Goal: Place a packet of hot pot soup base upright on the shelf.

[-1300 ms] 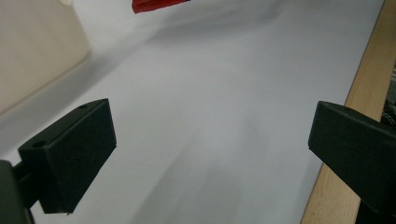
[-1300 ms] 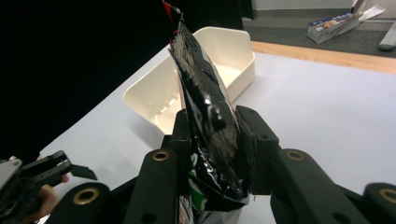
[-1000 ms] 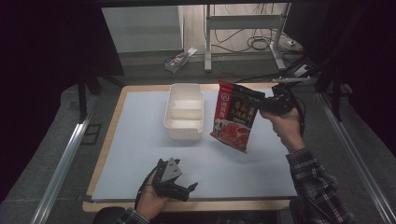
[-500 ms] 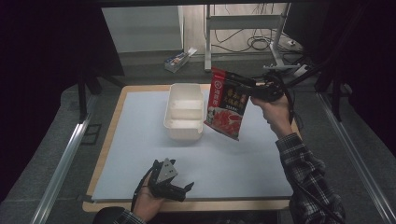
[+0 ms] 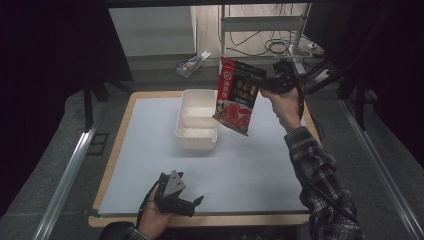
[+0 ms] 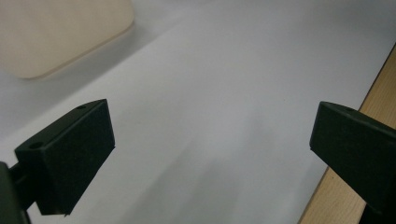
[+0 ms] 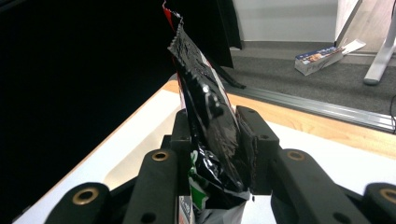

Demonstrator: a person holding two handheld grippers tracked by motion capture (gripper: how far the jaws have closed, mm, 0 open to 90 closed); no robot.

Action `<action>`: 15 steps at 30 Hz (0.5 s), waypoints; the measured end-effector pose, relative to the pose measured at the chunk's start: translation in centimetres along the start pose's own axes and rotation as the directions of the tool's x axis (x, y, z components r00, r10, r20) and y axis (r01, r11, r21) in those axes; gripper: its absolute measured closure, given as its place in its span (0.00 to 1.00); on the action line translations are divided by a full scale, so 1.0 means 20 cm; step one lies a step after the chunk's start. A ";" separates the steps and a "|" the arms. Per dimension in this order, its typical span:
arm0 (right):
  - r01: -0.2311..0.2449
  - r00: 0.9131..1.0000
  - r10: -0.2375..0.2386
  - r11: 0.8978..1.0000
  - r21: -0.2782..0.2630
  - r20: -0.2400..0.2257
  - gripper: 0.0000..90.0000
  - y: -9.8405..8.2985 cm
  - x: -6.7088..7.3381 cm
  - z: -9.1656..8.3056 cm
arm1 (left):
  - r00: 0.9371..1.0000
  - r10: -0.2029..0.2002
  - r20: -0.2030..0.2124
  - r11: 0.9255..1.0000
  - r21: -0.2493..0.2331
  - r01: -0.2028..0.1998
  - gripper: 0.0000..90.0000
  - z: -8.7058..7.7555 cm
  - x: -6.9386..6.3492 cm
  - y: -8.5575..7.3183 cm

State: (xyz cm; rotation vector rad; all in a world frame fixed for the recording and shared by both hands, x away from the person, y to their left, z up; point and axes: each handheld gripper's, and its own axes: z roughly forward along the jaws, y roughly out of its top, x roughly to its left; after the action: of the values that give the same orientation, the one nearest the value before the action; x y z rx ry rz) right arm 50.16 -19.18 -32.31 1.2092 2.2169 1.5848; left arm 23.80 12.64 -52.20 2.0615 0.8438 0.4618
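As seen from the high view, the right gripper grips a red packet by its edge, aloft just right of the white tray, long axis running down-left; the left gripper rests far nearer the table's front edge. From the left gripper view, jaws stand spread over bare mat. From the right gripper view, jaws clamp the packet firmly; nothing obstructs.
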 end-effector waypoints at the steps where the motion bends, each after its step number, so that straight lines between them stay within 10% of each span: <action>1: -0.002 1.000 0.002 1.000 -0.001 0.001 0.77 0.01 0.00 0.01 | 1.000 -0.005 -0.002 1.000 0.000 0.005 0.00 0.00 0.00 0.00; 15: 0.002 1.000 -0.001 1.000 -0.007 0.024 0.77 0.12 0.02 0.20 | 1.000 -0.020 -0.013 1.000 0.005 0.020 0.00 -0.02 0.01 -0.01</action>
State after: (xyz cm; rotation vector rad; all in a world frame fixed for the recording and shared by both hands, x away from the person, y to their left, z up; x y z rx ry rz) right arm 53.33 -15.81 -31.86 1.2176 2.1956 1.5684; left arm 23.65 13.11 -52.23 2.0552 0.8733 0.4624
